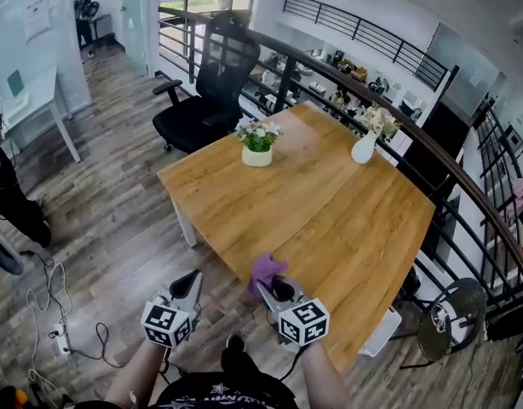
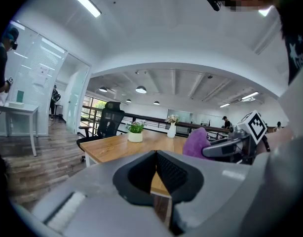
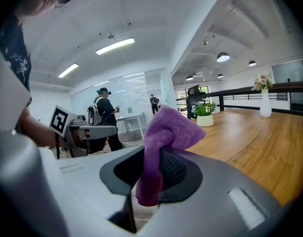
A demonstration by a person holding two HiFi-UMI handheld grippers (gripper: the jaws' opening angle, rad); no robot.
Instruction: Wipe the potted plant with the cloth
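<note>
Near worktop (image 1: 330, 220) edge: right tool (image 1: 266, 288) clamped on purple cloth (image 1: 267, 270); left tool (image 1: 194, 277) closed, empty. Risk: potted plant (image 1: 257, 146) unbraced, wiping push could topple it.

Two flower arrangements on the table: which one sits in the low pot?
The potted plant nearer the office chair; the other stands in a tall white vase.

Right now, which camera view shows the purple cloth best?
The right gripper view: the purple cloth fills the middle, pinched between the jaws. The head view shows only a small tuft; the left gripper view shows one side of it.
</note>
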